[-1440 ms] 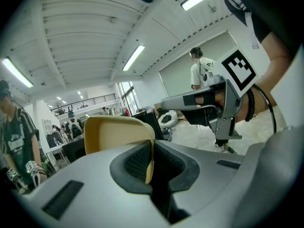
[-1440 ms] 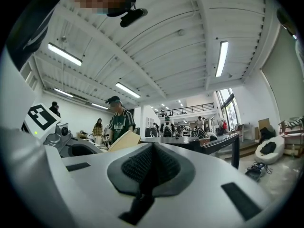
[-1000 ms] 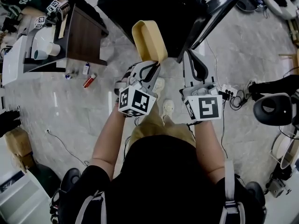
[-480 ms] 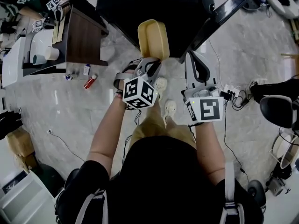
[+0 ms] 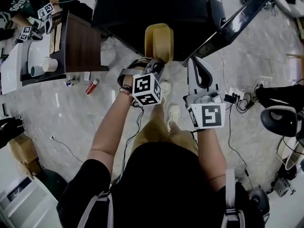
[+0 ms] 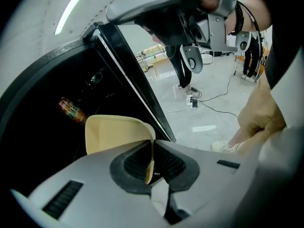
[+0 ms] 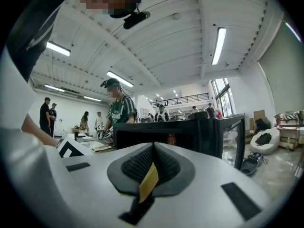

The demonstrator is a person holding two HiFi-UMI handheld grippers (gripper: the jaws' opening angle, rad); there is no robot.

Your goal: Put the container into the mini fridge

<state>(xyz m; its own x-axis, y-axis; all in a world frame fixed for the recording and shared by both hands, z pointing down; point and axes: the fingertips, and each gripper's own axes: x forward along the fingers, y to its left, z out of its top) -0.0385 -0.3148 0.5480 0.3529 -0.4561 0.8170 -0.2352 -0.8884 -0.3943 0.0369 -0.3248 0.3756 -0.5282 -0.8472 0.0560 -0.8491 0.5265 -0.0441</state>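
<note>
black boxy fridge (image 5: 156,8) with smooth hard walls stands on pale glossy stone floor (image 5: 71,113). its flat door (image 5: 233,22) is swung open to the right. the left gripper view shows the dark inside and a small bottle (image 6: 71,109) in it.

the container (image 5: 159,42) is a shallow tub of smooth tan plastic, oblong with rounded corners. it is held in the air at the fridge's open front. its long axis runs away from the person toward the opening, and the hollow side shows to the head camera.

left gripper (image 5: 154,64) has its ribbed black pads clenched on the tub's thin near rim. right gripper (image 5: 198,66) is beside it with jaws pressed together on nothing.

a second ago the tub sat nearer the person and more tilted; now its far end overlaps the dark opening.
</note>
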